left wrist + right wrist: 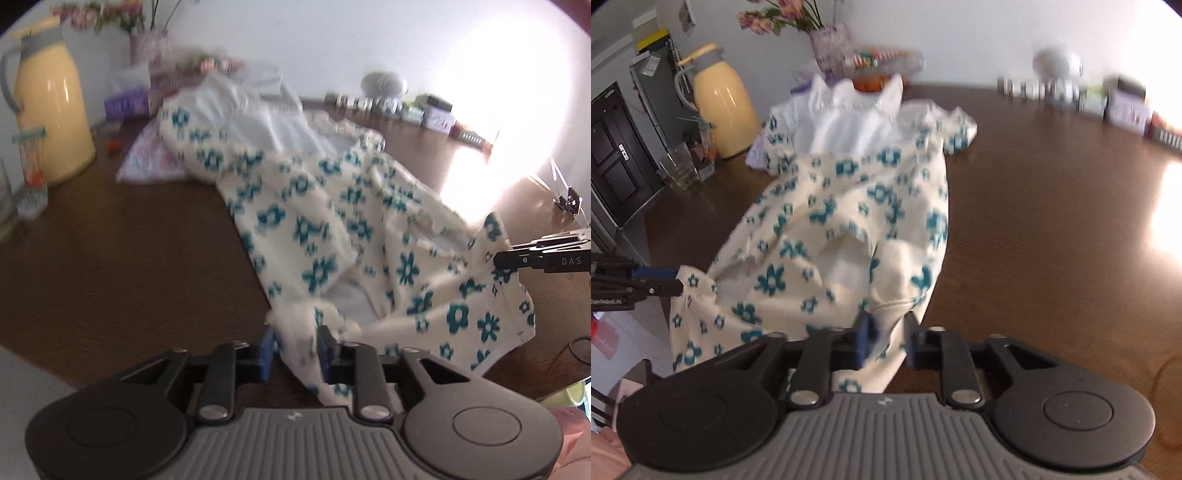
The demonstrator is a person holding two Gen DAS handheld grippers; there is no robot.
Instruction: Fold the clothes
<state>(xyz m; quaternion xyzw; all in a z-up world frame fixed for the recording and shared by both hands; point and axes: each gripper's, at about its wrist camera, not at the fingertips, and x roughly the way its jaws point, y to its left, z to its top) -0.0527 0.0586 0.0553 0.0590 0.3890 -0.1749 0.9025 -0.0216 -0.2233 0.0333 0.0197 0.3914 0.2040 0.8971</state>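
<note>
A cream garment (332,221) with teal flowers lies crumpled across the brown table (129,240), blurred. It partly covers a white garment (266,122) behind it. My left gripper (295,347) is at the near hem; its blue pads (267,347) stand apart with a bunch of cloth loose between them. My right gripper (886,339) is at another part of the hem (886,314), jaws likewise apart around a fold of cloth. Each gripper also shows in the other's view: the right gripper (496,258) at the garment's right corner, the left gripper (677,282) at its left corner.
A yellow thermos jug (55,110), a glass (679,166) and a small carton (33,166) stand at the table's left. A flower vase (827,44), a tissue pack (125,103) and a pink cloth (147,158) sit behind. Small boxes and jars (1108,99) line the back right.
</note>
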